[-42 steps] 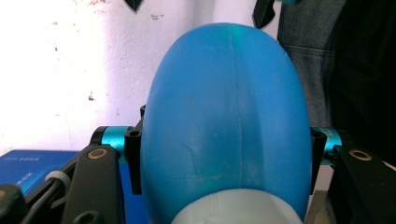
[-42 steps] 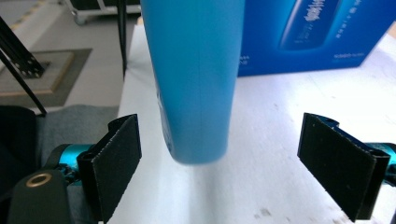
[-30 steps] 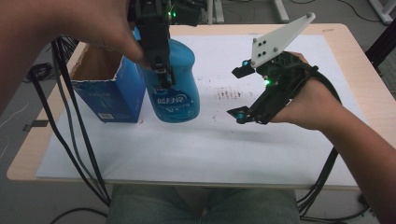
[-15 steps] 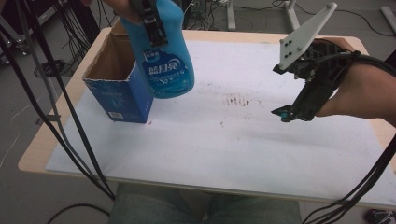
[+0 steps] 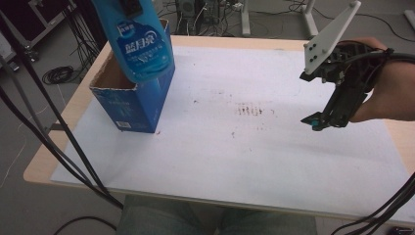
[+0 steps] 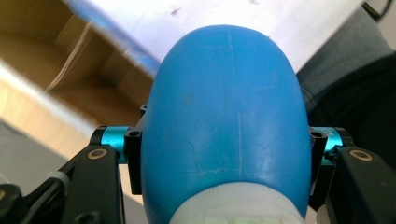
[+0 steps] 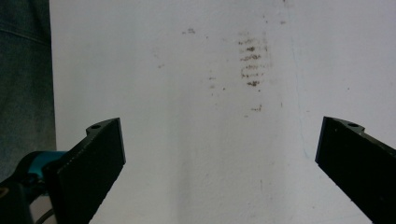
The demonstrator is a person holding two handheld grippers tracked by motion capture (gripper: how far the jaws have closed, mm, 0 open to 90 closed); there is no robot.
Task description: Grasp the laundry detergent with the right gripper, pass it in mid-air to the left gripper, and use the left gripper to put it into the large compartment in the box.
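1. Risk, judged from the pose: the blue bottle (image 5: 142, 41) hangs over the near rim of the open blue carton (image 5: 134, 100), at about 10 o'clock on the table (image 5: 288, 44). Lowered off-centre, its base could catch the cardboard wall and tip the light carton.
2. Risk, judged from the grip: the bottle is smooth and rounded, and the pads bear on its curved flanks; a jolt could let it twist or slide downward.
3. Left gripper (image 6: 224, 140): clamped on the bottle, one jaw at each side of the body, seen in the left gripper view with the carton's brown interior below.
4. Right gripper (image 5: 325, 120): jaws spread wide and empty, held above the white sheet (image 5: 254, 147) at about 3 o'clock, well apart from the carton; the right gripper view shows smudge marks (image 7: 252, 60) between the jaws.
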